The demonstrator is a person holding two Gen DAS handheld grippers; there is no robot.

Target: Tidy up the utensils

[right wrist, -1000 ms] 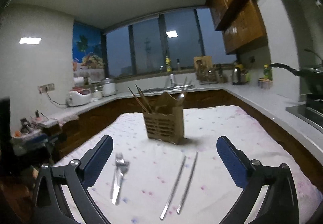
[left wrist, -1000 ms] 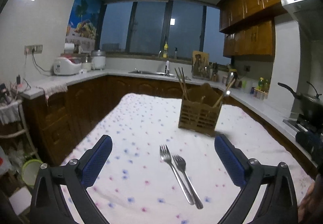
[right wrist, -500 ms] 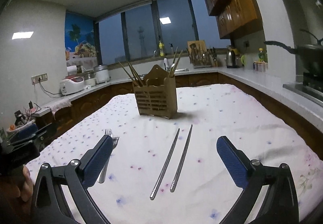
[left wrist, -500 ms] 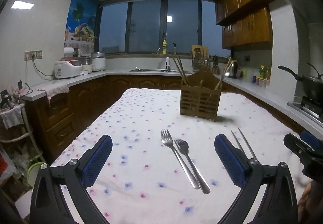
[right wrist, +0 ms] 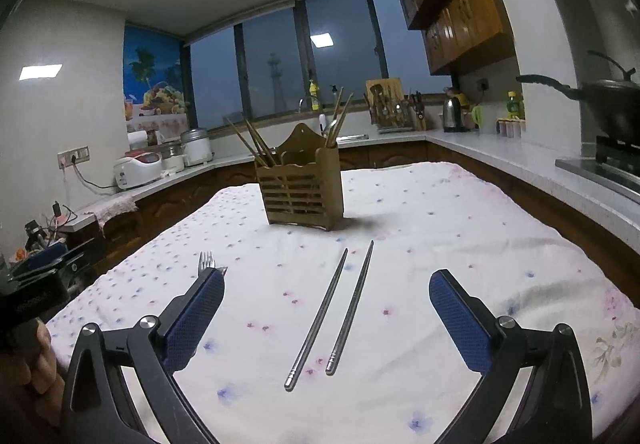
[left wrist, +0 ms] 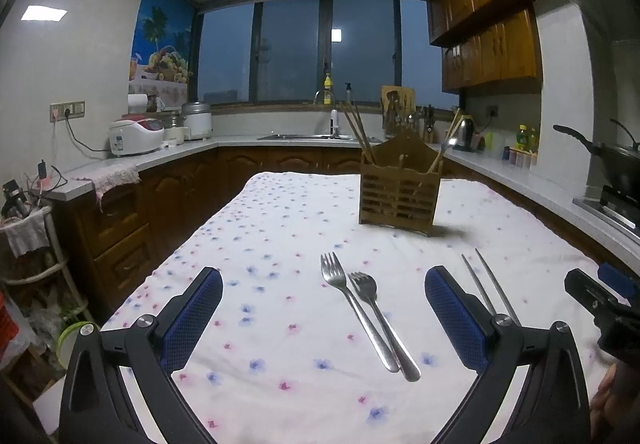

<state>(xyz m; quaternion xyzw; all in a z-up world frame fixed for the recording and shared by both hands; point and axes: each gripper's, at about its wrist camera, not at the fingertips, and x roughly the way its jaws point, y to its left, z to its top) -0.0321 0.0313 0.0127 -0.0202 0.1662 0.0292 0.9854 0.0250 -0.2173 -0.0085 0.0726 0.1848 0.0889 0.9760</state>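
L gripper (left wrist: 323,318) hovers low over the white floral-print tablecloth (left wrist: 280,228), jaws spread wide, nothing held. Between its blue pads: two steel forks (left wrist: 366,314), side by side, handles touching/overlapping near the near end, tines pointing away twd the holder. Right of those, a pair of steel chopsticks (right wrist: 334,314) lying nearly parallel, slightly apart, tips twd the holder; they sit centred in the R gripper (right wrist: 327,318), also wide open and empty, above the cloth. Slatted wooden utensil holder (right wrist: 300,189) stands upright mid-table, beyond both sets, already has wooden chopsticks on its left side and a spoon plus sticks on the right.

Step in hand, my read: approach/pre-grasp, nothing picked yet.

To do it well:
- Thin flat metal on soft cloth → come down steep, press pads into the fabric a bit so they get under the edge.
- Forks: take at mid-handle where they lie together; grab both or nudge one clear first, else the 2nd drags.
- Chopsticks: close across both so the gap collapses, grip nr the middle to avoid tipping.
- Watch cloth bunching into the jaws.
- L/R grippers are near each other; stagger the moves twd the holder.
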